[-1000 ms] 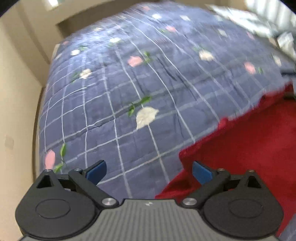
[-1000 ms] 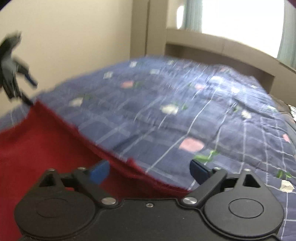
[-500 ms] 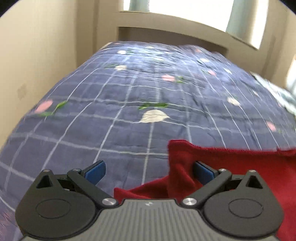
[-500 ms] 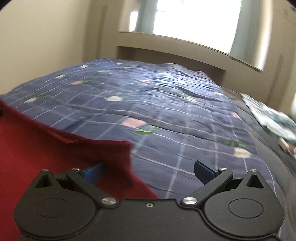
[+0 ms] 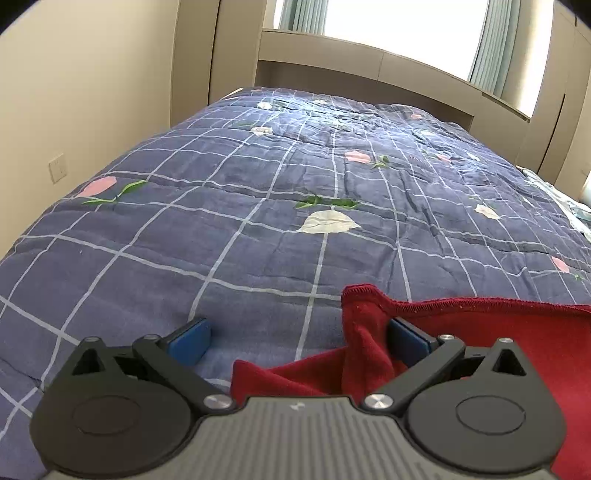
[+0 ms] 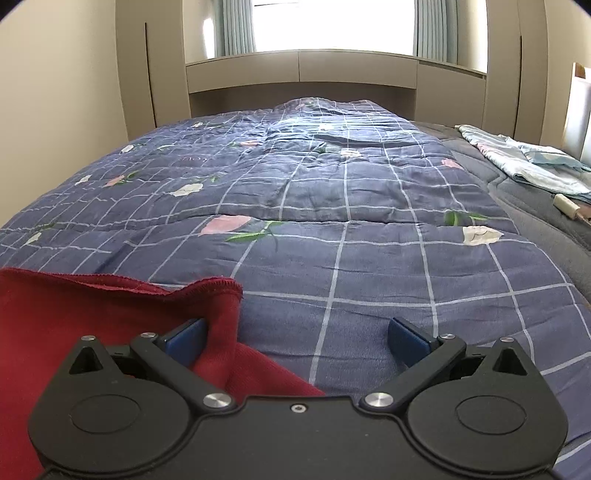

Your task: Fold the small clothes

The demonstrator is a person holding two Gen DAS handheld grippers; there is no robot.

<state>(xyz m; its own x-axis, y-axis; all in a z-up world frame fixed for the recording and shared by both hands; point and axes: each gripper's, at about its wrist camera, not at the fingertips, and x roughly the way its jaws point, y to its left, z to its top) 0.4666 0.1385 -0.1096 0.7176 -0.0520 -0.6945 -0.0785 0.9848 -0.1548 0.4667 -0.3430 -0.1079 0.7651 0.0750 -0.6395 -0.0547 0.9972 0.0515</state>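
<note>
Red garment point(image 5: 480, 332) lies on the bed, spread over a blue checked quilt point(image 5: 258, 221) printed with pink and white flowers. Its fabric looks like a soft knit with a stitched hem along the far edge.

In the left wrist view, the left gripper point(image 5: 299, 338) stands wide, its blue pads far apart. A raised, folded corner of the garment sits between the jaws, bunched against the right pad point(image 5: 408, 338), while the left pad point(image 5: 190, 341) rests over bare quilt. The rest of the cloth runs off to the right of that gripper and under its body.

In the right wrist view, the right gripper point(image 6: 297, 339) is likewise spread wide. The opposite corner of the red garment point(image 6: 92, 314) stands up and drapes over the left pad point(image 6: 184, 341); the right pad point(image 6: 408, 339) hangs over bare quilt point(image 6: 332, 221). Neither gripper is clamped on the cloth, though both corners lie inside the jaws' reach.

Beyond the quilt, the bed meets a beige headboard unit point(image 6: 299, 74) beneath a bright window point(image 6: 332, 24) with pale curtains. To the right side of the bed a light blue folded cloth point(image 6: 524, 158) lies on a grey mattress surface point(image 6: 535, 206). A wall switch plate point(image 5: 58, 168) shows on the left wall.
</note>
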